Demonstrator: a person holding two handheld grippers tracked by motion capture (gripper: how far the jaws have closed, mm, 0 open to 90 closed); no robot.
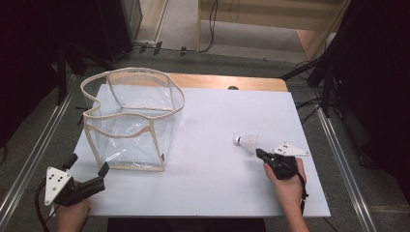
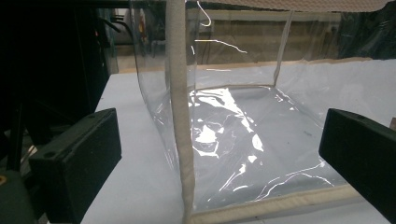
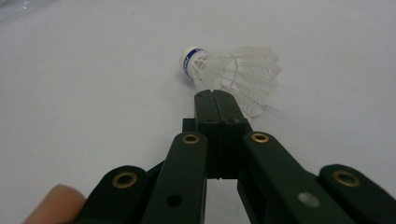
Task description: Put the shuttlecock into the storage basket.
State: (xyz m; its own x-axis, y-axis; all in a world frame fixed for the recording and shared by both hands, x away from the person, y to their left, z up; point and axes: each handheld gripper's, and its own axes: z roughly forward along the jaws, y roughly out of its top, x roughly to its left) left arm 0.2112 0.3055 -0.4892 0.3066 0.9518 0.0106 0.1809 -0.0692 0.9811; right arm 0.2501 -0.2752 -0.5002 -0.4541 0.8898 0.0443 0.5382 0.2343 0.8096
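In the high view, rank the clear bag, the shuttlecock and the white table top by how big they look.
1. Table top, largest by far.
2. Clear bag, covering the table's left part.
3. Shuttlecock, smallest, just ahead of the right gripper.

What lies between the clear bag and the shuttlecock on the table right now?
Nothing: in the high view, only bare white tabletop separates the clear bag from the shuttlecock.
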